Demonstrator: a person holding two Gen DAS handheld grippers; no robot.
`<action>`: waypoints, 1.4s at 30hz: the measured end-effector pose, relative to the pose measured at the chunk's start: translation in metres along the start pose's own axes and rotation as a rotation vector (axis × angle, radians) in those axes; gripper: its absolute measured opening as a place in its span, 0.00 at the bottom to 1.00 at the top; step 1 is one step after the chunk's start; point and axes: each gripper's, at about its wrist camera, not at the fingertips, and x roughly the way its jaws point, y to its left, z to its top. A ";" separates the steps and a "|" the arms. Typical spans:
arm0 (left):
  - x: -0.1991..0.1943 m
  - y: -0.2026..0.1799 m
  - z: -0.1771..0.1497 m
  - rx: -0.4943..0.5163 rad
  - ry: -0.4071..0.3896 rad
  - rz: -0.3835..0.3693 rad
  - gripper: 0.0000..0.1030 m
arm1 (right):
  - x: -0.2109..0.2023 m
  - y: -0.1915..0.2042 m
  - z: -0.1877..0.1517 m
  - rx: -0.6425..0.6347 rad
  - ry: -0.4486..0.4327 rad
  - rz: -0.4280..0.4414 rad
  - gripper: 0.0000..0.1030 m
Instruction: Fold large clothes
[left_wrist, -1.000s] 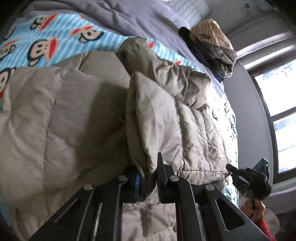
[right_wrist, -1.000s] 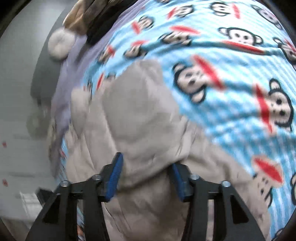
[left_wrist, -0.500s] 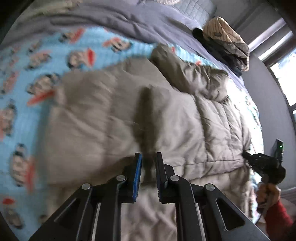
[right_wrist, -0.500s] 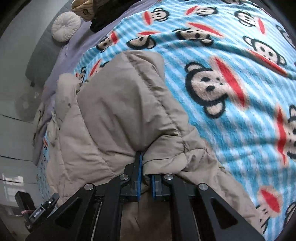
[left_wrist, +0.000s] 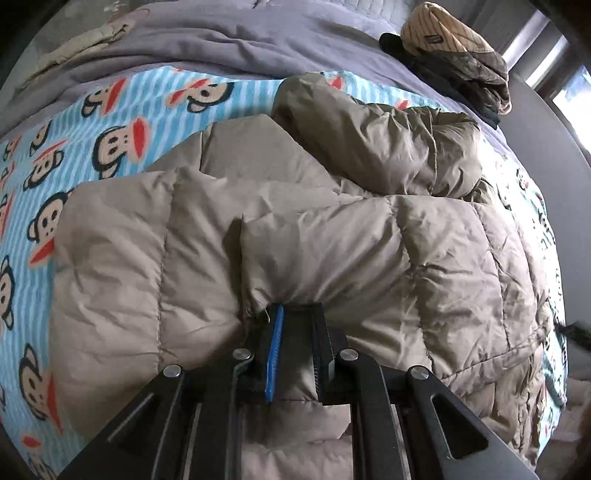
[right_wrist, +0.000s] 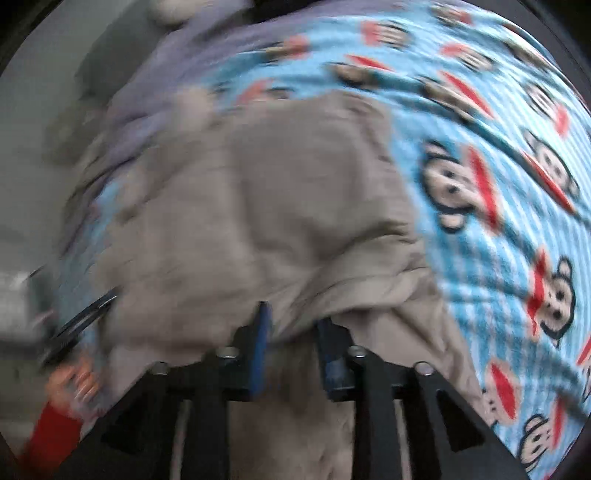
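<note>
The puffy beige coat (left_wrist: 332, 236) lies spread across the monkey-print blanket (left_wrist: 122, 122) on the bed, one quilted panel already laid over the body and a sleeve (left_wrist: 369, 136) bunched up toward the far side, which suggests the fold is partway done. The left gripper (left_wrist: 295, 350) is at the coat's near hem with its jaws nearly closed on a pinch of the beige fabric, probably to hold that edge in place or carry it over. The right gripper (right_wrist: 291, 350) sits at another near edge of the coat; its jaws have just been opening, and a ridge of fabric lies loose between them, so it appears to be letting go. That view is blurred, so contact with the pads is hard to judge. At its lower left, a hand in a red sleeve (right_wrist: 55, 424) shows. A pile of folded clothes (left_wrist: 454, 55) waits on the grey duvet (left_wrist: 258, 40) beyond.
</note>
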 end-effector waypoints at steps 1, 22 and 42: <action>0.001 0.001 0.000 0.001 0.004 0.003 0.15 | -0.013 0.002 0.003 -0.020 -0.039 0.023 0.64; 0.008 -0.014 0.005 0.025 0.023 0.036 0.15 | 0.072 -0.120 0.104 0.375 -0.113 -0.023 0.17; 0.005 -0.001 -0.019 0.040 -0.011 0.064 0.15 | 0.057 -0.062 0.017 0.039 -0.104 -0.217 0.16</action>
